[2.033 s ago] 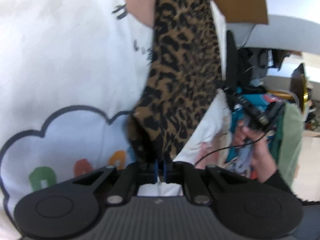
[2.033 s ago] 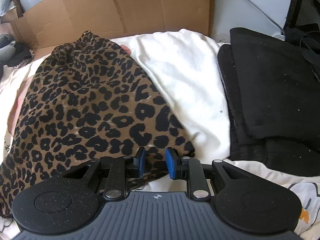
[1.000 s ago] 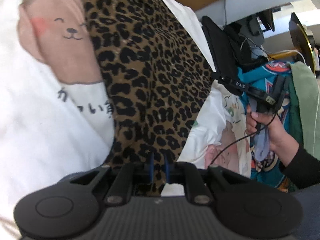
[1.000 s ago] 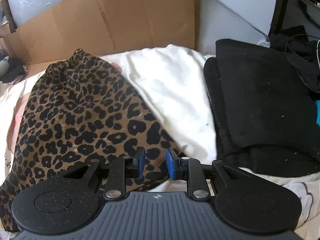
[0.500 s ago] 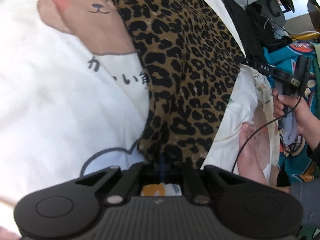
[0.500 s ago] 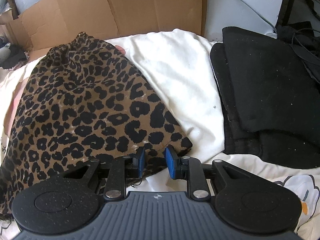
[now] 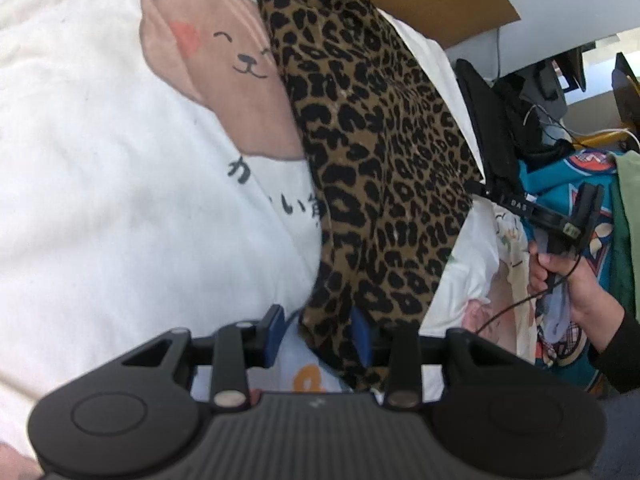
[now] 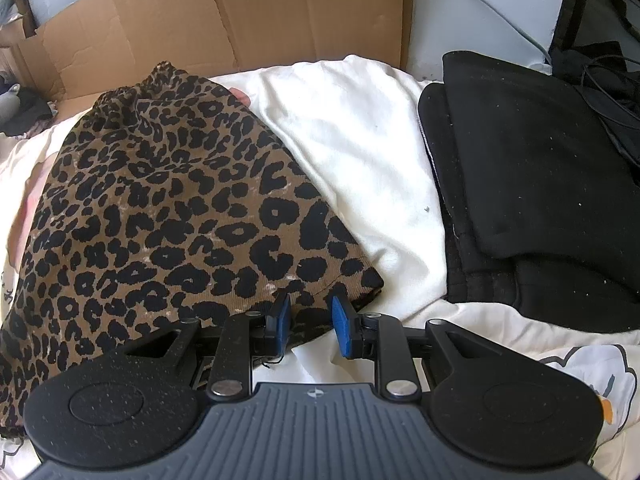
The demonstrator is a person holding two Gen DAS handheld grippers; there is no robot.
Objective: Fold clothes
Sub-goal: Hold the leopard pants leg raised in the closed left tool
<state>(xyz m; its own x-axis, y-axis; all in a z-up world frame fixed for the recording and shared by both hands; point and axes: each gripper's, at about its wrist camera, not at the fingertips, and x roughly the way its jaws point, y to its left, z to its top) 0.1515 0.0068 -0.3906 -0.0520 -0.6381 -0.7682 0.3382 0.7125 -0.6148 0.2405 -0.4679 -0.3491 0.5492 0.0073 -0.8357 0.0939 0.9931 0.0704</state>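
Lying spread over a white printed sheet, a leopard-print garment is seen running from the top centre of the left wrist view down to the bottom centre, where its narrow lower corner falls between the blue pads of the left hand-held gripper. The jaws of this hand-held gripper have just been opening; the left pad stands clear of the cloth, while the right pad is touching or just beside the garment's edge, so no grip is shown. A pink bear face is printed on the sheet in the upper left of that frame, just beside the garment.

In the right wrist view the same garment fills the left half of the frame, its gathered end lying near a cardboard panel at the top. Its near corner reaches into the gap between the pads of the right hand-held gripper, low in the centre. The jaws are parted and the pads are not seen pressing on the fabric. A folded black garment is seen on the right of the frame, well apart from the leopard print, with white sheet between them.

At the right edge of the left wrist view a person's hand in a dark sleeve is seen holding the right tool's handle, before teal patterned cloth.
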